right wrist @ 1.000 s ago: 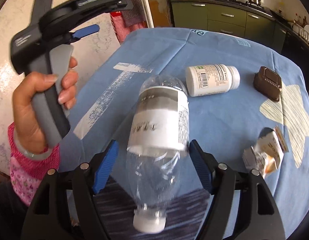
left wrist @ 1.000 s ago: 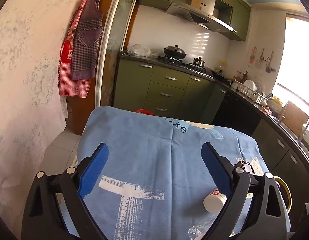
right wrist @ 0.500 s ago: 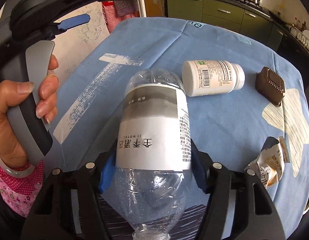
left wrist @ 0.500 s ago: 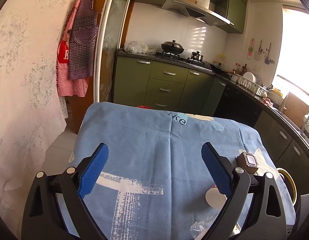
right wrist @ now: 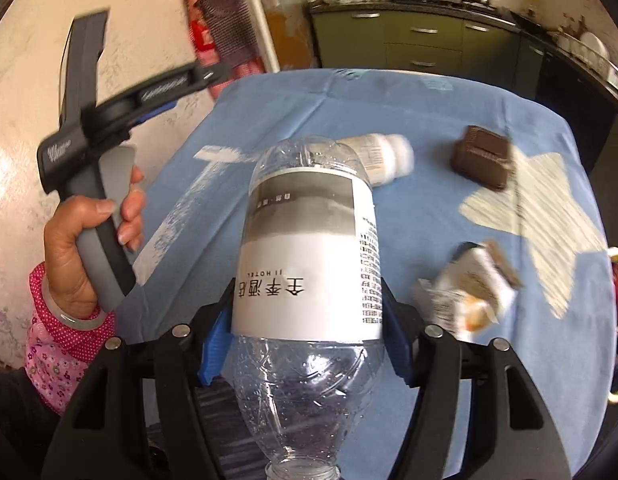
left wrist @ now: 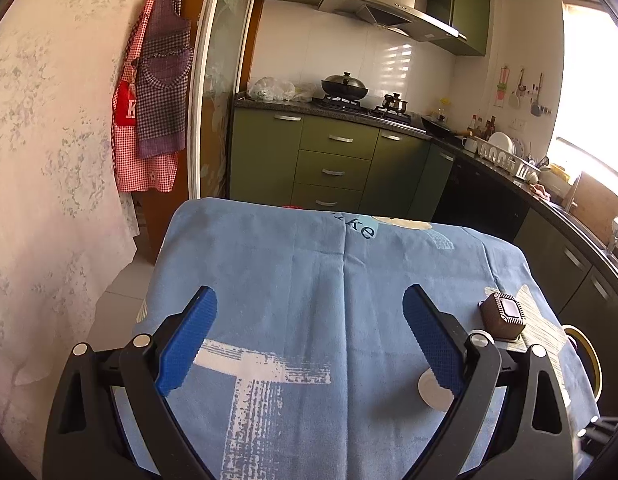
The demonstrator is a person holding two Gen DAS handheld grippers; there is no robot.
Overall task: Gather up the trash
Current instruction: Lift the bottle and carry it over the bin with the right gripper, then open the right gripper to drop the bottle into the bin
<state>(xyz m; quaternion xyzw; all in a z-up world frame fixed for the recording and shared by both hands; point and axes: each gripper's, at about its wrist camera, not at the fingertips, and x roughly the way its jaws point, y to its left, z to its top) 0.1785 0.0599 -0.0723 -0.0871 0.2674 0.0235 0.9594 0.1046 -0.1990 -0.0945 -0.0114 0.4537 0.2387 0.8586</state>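
My right gripper (right wrist: 307, 308) is shut on a clear empty plastic bottle (right wrist: 305, 264) with a white and grey label; the blue pads press both its sides and its neck points toward the camera. Behind it on the blue tablecloth (right wrist: 409, 104) lie a white pill bottle (right wrist: 383, 156), a brown box (right wrist: 481, 156) and a crumpled paper wrapper (right wrist: 469, 292). My left gripper (left wrist: 309, 300) hovers open over the cloth with nothing between its fingers. The pill bottle's round end (left wrist: 431, 394) and the brown box (left wrist: 505, 314) show by its right finger.
A person's hand (right wrist: 85, 256) in a pink sleeve holds the left gripper at the table's left edge. A yellow-rimmed bin (left wrist: 589, 356) stands off the table's right side. Green kitchen cabinets (left wrist: 333, 160) are beyond the far edge; a papered wall (left wrist: 49, 160) is to the left.
The right jaws closed onto the bottle and carried it up off the cloth. In the left view the clear bottle has left the lower right corner; the left gripper barely moved.
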